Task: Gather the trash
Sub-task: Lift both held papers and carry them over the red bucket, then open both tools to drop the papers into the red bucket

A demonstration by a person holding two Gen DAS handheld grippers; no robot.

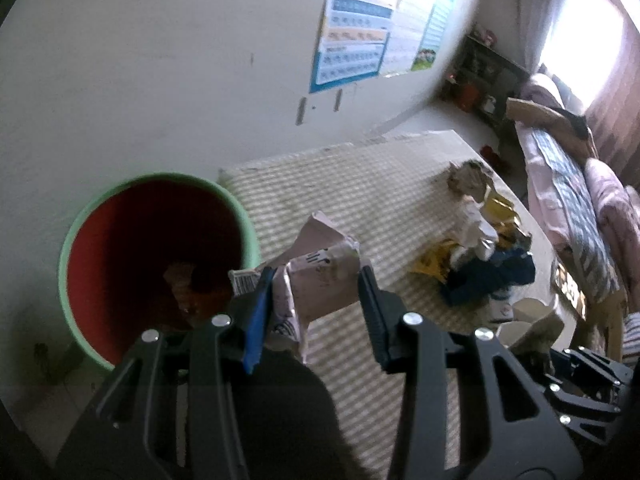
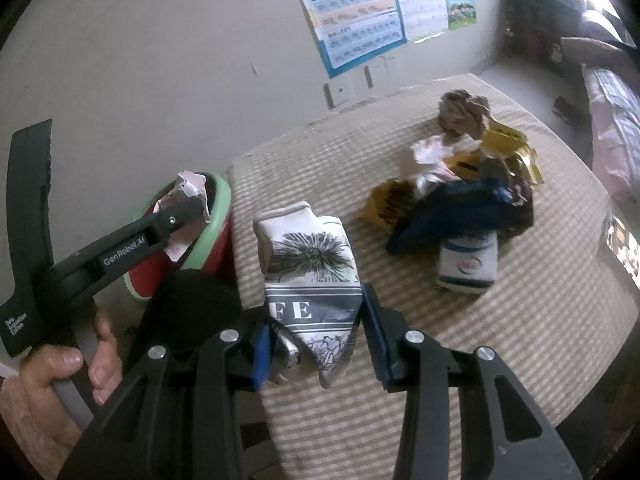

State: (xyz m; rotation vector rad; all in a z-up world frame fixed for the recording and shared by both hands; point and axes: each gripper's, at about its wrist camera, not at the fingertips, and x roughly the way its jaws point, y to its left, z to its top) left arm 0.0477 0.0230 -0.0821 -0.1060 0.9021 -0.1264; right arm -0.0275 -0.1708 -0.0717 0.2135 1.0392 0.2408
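A red bin with a green rim point(image 1: 160, 264) stands on the floor left of the striped table point(image 1: 360, 200); it also shows in the right wrist view point(image 2: 216, 216). My left gripper point(image 1: 316, 292) is shut on a crumpled pinkish carton point(image 1: 320, 272) and holds it at the bin's right rim. In the right wrist view the left gripper point(image 2: 188, 208) is over the bin. My right gripper point(image 2: 312, 328) is shut on a white carton with black print point(image 2: 308, 264) above the table's near left edge. A pile of trash point(image 2: 460, 184) lies on the table.
The pile holds a brown paper wad point(image 2: 460, 114), yellow wrappers point(image 2: 508, 144), a dark blue wrapper point(image 2: 460, 208) and a white cup point(image 2: 468, 264). A wall with posters point(image 2: 360, 12) is behind. A bed point(image 1: 568, 184) stands at the right.
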